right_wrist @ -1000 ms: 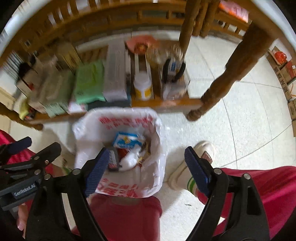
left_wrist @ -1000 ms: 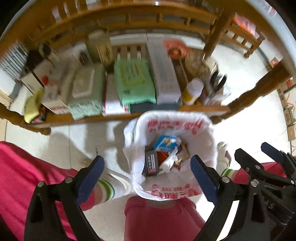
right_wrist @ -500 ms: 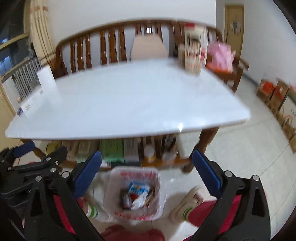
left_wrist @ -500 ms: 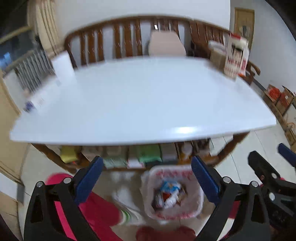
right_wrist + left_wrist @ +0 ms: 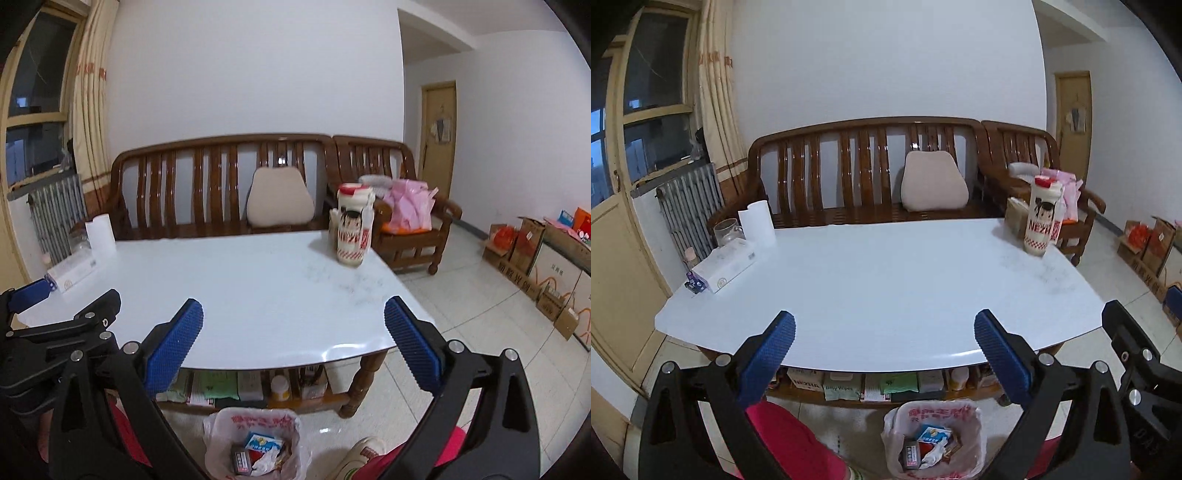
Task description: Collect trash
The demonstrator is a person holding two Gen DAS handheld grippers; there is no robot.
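Note:
A bin lined with a white bag printed in red [image 5: 936, 439] [image 5: 255, 443] stands on the floor at the near edge of the white table [image 5: 879, 280] [image 5: 251, 288]. Inside lie a blue carton, a dark packet and crumpled wrappers. My left gripper [image 5: 884, 343] hangs open above the table's near edge, nothing between its blue pads. My right gripper [image 5: 293, 332] is open and empty too, just to the right of the left one. Each gripper shows at the edge of the other's view.
On the table stand a tall white NEZHA bottle [image 5: 1043, 218], a paper roll [image 5: 757, 225], a tissue box [image 5: 726, 264] and a glass jar [image 5: 727, 230]. A wooden bench with a cushion [image 5: 932, 182] lies behind. The shelf under the table holds packets. Cardboard boxes [image 5: 535, 254] line the right wall.
Both grippers rose from over the bin and tilted up, so the views swung from the bin and shelf to the tabletop and bench. Both stayed empty.

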